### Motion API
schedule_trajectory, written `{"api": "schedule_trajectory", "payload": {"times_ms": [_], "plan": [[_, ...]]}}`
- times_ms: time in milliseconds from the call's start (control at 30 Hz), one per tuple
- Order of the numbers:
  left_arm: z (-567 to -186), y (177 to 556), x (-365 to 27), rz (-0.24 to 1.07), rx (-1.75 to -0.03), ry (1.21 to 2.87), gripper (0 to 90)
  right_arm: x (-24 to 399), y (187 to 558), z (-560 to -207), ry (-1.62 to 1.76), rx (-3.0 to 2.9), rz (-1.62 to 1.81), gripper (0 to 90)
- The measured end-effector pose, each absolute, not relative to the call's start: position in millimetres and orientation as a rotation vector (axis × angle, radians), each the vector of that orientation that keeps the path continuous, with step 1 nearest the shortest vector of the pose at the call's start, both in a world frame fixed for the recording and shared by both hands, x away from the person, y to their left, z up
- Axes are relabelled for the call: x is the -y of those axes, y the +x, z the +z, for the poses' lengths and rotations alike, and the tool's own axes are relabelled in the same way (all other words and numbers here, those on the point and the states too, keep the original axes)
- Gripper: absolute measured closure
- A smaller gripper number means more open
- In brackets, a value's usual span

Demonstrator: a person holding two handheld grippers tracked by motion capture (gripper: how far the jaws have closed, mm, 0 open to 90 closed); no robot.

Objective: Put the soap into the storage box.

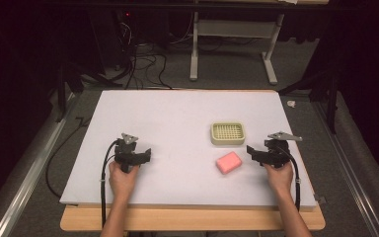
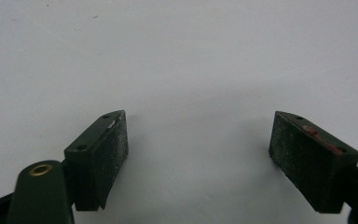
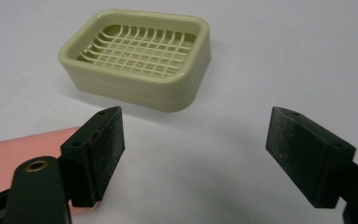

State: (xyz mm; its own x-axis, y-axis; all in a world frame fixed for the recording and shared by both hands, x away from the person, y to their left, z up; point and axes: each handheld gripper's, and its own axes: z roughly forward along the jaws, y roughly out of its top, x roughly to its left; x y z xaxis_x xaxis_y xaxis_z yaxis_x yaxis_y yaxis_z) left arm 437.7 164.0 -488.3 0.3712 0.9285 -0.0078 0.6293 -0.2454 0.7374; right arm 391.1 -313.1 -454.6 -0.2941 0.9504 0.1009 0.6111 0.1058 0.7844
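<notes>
The soap dish (image 1: 228,133), a pale green tray with a lattice floor, sits empty on the white table (image 1: 177,118). The pink soap bar (image 1: 229,162) lies just at its 6 o'clock, apart from it. The right gripper (image 1: 250,150) rests at the bar's 3 o'clock, jaws spread, holding nothing. The left gripper (image 1: 147,154), far off at 9 o'clock, is likewise released over bare table.

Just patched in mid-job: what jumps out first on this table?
The pink soap bar lies on the white table, right of centre, just in front of the empty beige soap dish, not in it. The right hand-held gripper sits open beside the bar; the left hand-held gripper is open over bare table.
</notes>
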Motion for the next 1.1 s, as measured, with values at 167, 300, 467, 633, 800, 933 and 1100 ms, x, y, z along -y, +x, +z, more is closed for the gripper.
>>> {"api": "schedule_trajectory", "payload": {"times_ms": [167, 300, 467, 633, 800, 933, 1100], "plan": [[-488, 438, -164, 0.581, -1.342, 1.974, 20.1, 310, 384, -451, 1.496, -1.956, 1.084, 20.8], [-488, 438, -164, 0.581, -1.342, 1.975, 20.1, 310, 381, -450, 1.494, -1.954, 1.107, 21.0], [-488, 438, -164, 0.581, -1.342, 1.975, 20.1, 310, 376, -449, 1.485, -1.951, 1.124, 20.8], [-488, 438, -164, 0.582, -1.342, 1.975, 20.1, 309, 372, -449, 1.483, -1.952, 1.140, 20.0], [-488, 438, -164, 0.582, -1.342, 1.974, 20.1, 307, 367, -448, 1.466, -1.963, 1.155, 19.2], [-488, 438, -164, 0.582, -1.342, 1.975, 20.1, 305, 365, -448, 1.461, -1.966, 1.164, 18.9], [-488, 438, -164, 0.582, -1.341, 1.976, 20.1, 300, 362, -448, 1.448, -1.982, 1.178, 18.5]]}}
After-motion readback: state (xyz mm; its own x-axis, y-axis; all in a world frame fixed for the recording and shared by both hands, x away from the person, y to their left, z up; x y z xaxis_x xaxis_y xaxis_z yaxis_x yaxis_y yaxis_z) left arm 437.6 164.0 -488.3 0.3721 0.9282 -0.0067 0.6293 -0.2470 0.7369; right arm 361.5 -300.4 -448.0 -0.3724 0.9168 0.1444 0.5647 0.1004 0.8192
